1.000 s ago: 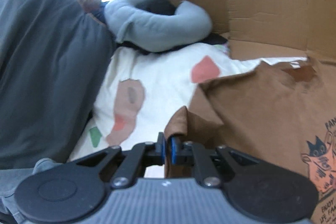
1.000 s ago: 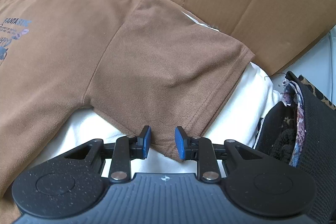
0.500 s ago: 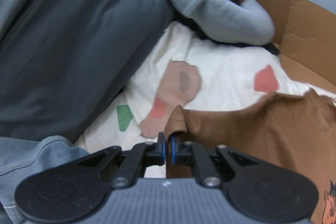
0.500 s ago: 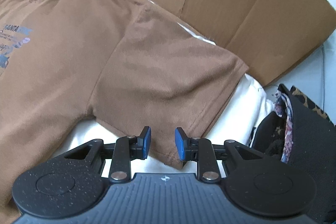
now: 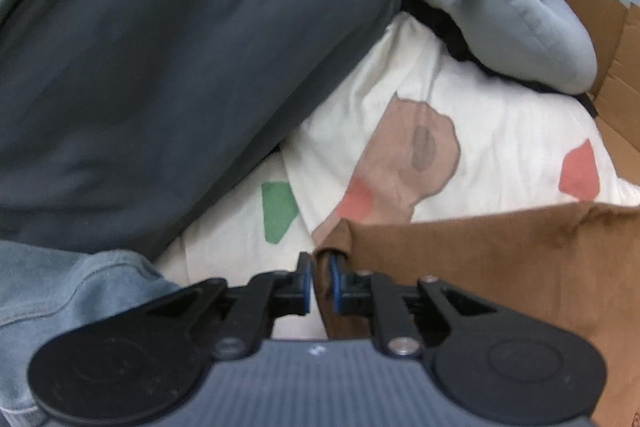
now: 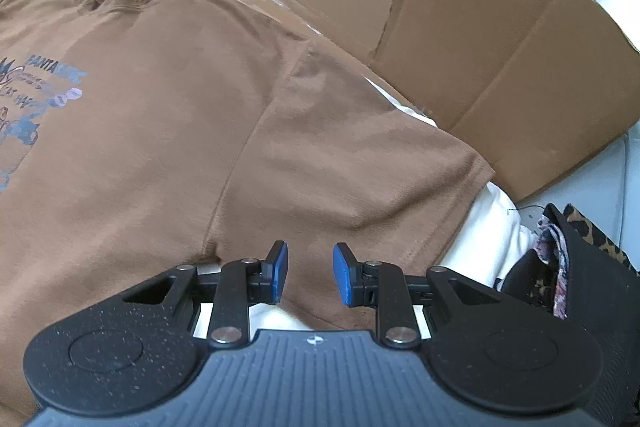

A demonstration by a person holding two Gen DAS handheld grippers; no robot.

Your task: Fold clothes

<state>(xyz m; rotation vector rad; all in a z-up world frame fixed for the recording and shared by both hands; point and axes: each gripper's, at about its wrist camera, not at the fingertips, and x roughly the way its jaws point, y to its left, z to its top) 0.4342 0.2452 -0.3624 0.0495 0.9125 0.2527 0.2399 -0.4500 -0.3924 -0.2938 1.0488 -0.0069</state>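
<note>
A brown t-shirt (image 6: 168, 115) with a blue printed graphic lies spread on a white patterned sheet (image 5: 480, 131). My left gripper (image 5: 319, 281) is shut on the edge of the shirt's left sleeve (image 5: 480, 251), which drapes to the right of the fingers. My right gripper (image 6: 307, 273) is open and empty, its blue pads (image 6: 280, 267) hovering just above the lower hem of the right sleeve (image 6: 360, 179).
A dark grey cushion (image 5: 160, 67) and a light grey pillow (image 5: 500, 7) lie left and behind. Blue denim (image 5: 60, 287) is at the lower left. Flattened cardboard (image 6: 460, 27) lines the back. Dark and leopard-print clothes (image 6: 580, 267) sit at the right.
My left gripper has pulled the sleeve edge leftward toward the grey cushion, stretching the shirt. My right gripper has moved forward over the right sleeve, still open.
</note>
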